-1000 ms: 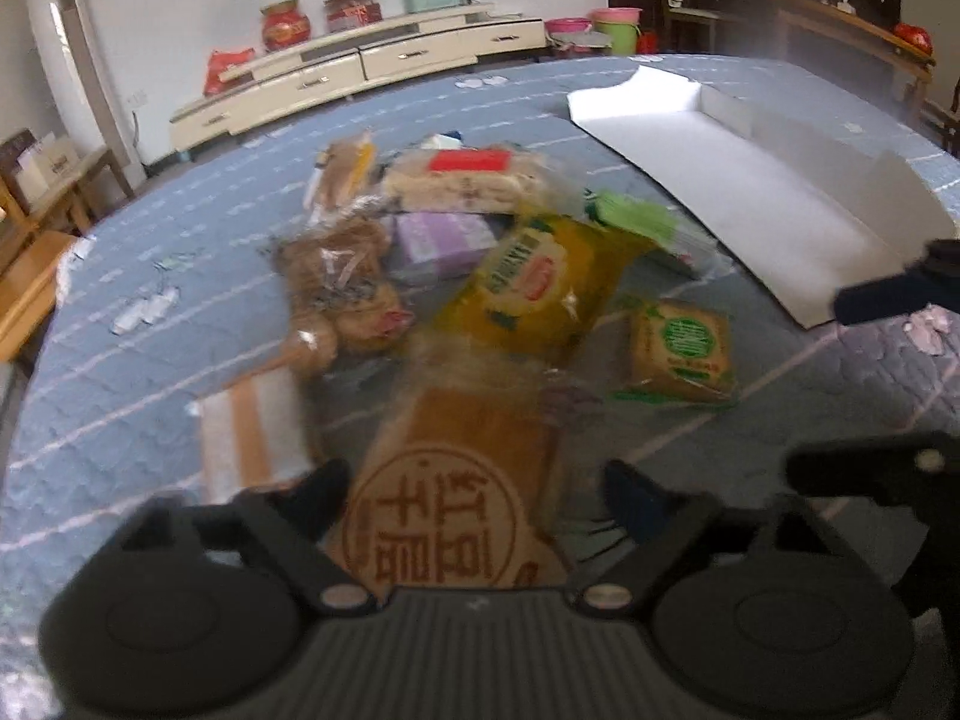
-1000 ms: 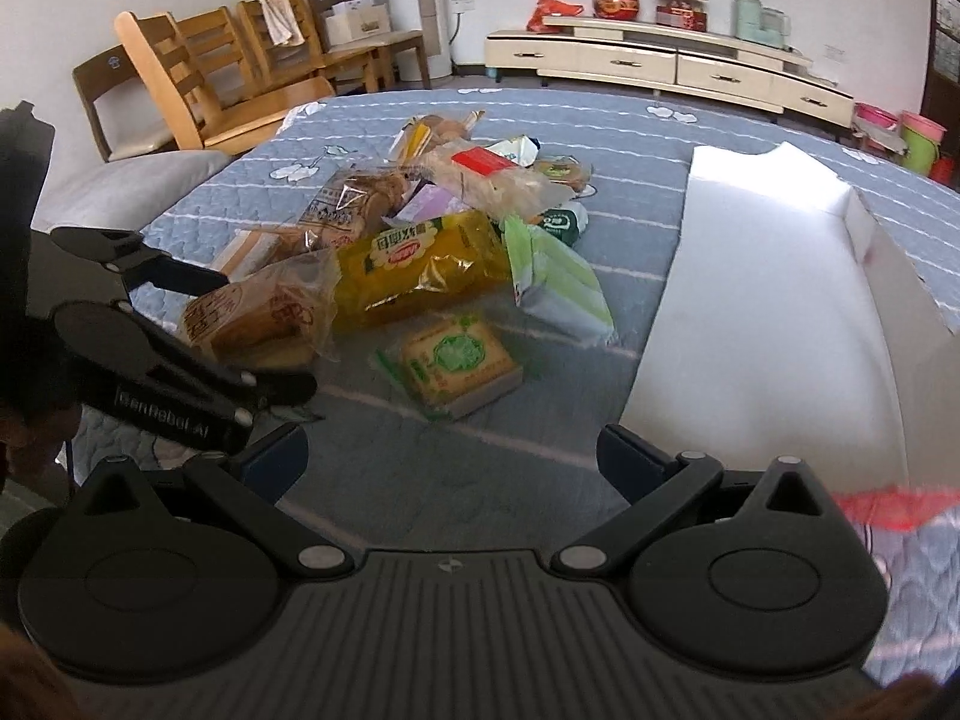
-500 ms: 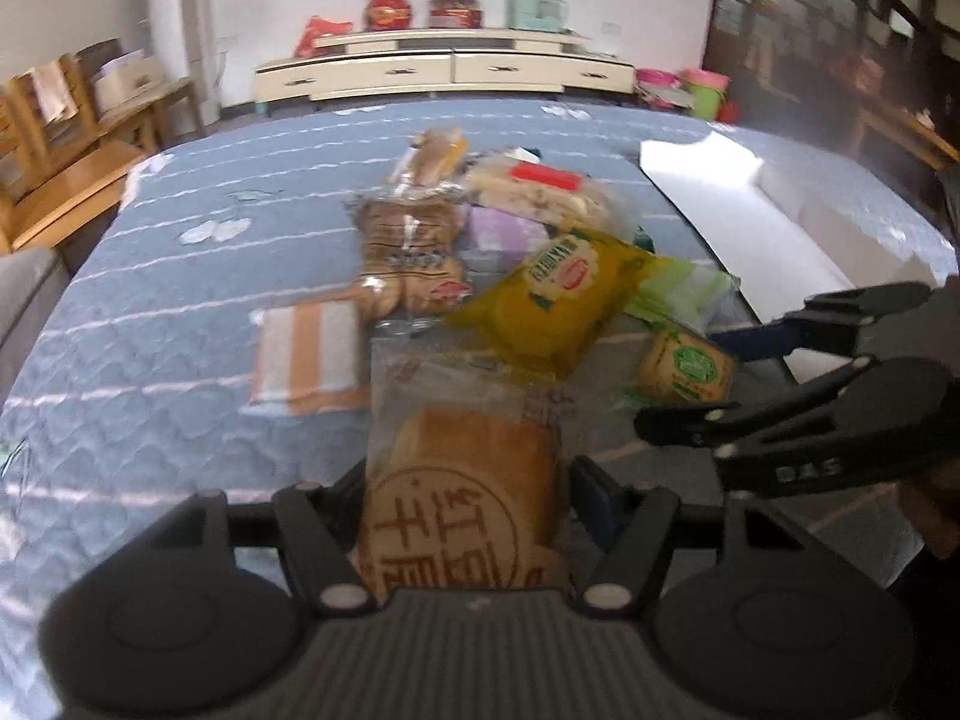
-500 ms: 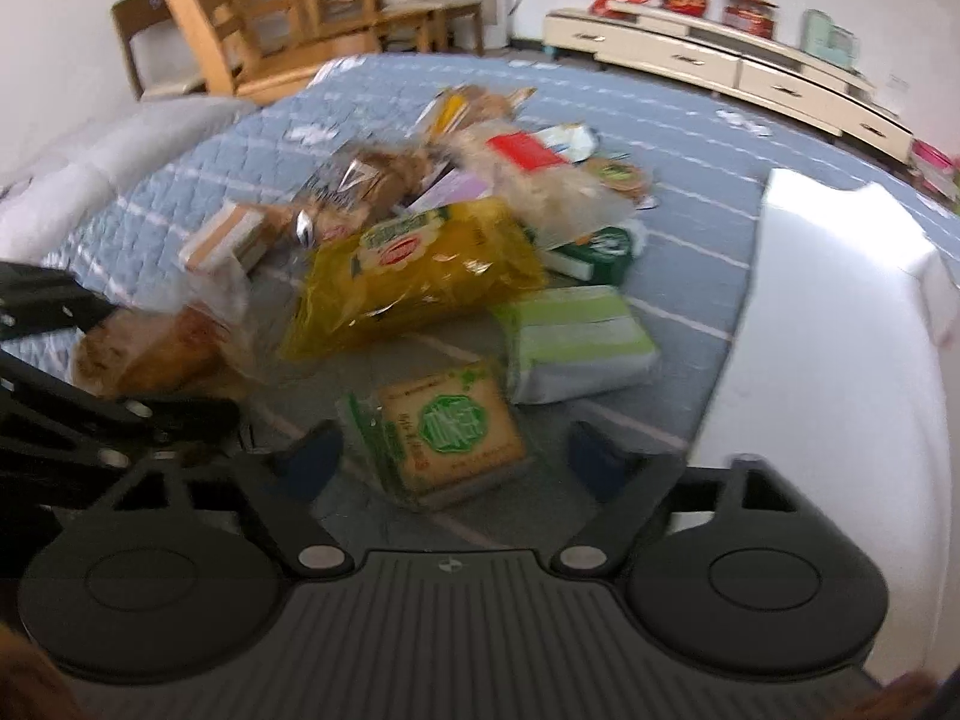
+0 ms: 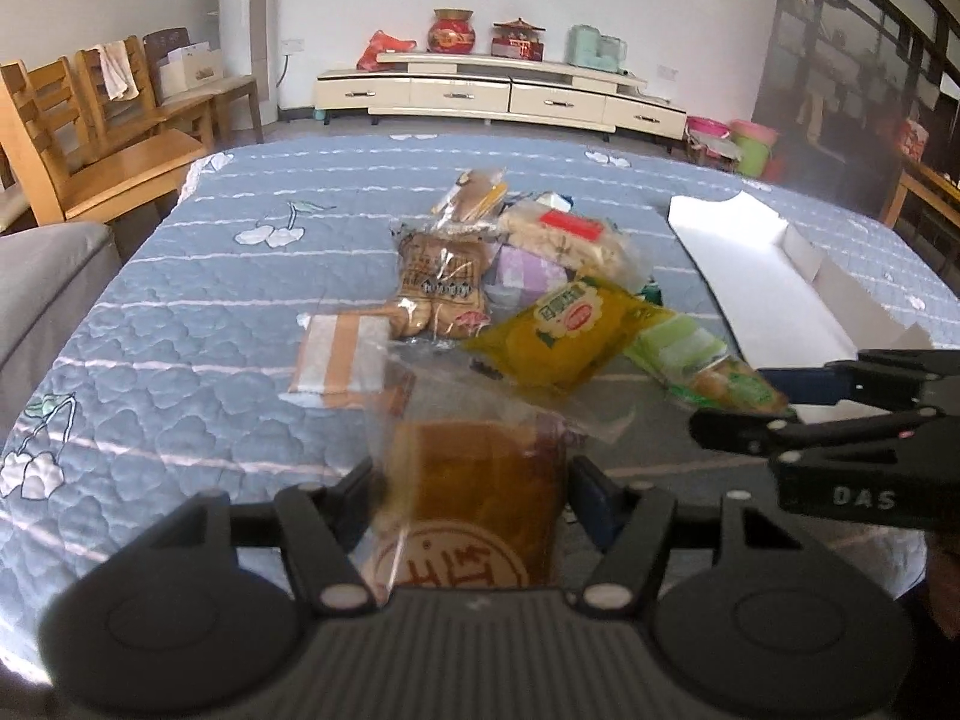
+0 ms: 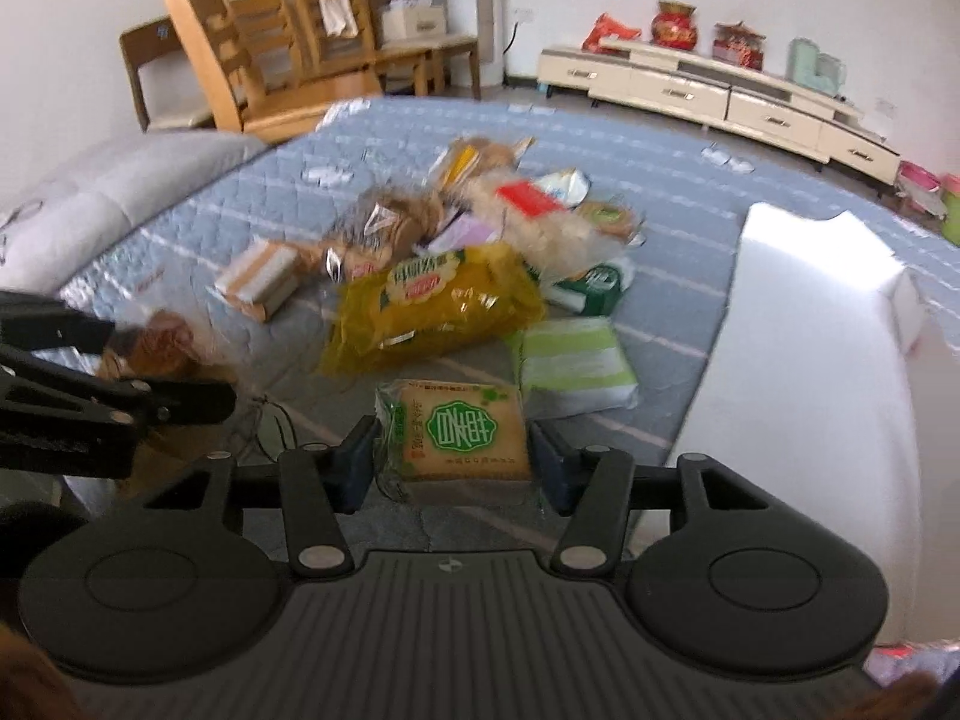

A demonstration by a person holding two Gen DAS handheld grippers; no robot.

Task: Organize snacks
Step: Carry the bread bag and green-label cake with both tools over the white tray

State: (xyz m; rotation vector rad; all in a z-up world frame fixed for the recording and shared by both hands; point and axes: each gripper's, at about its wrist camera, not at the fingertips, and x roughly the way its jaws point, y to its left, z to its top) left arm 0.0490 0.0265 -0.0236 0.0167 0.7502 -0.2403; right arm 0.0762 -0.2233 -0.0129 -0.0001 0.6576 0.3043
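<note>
Both wrist views low, close (fisheye), sharing snack pile (image 5: 528,288)

- I read "DAS" in grey letters on the right gripper (image 5: 774,402) body.
- Red Chinese seal characters mark the bread packet (image 5: 474,510); I can't make them out.
- Green emblem characters on the cracker packet (image 6: 459,432) are too blurred to read.
</note>
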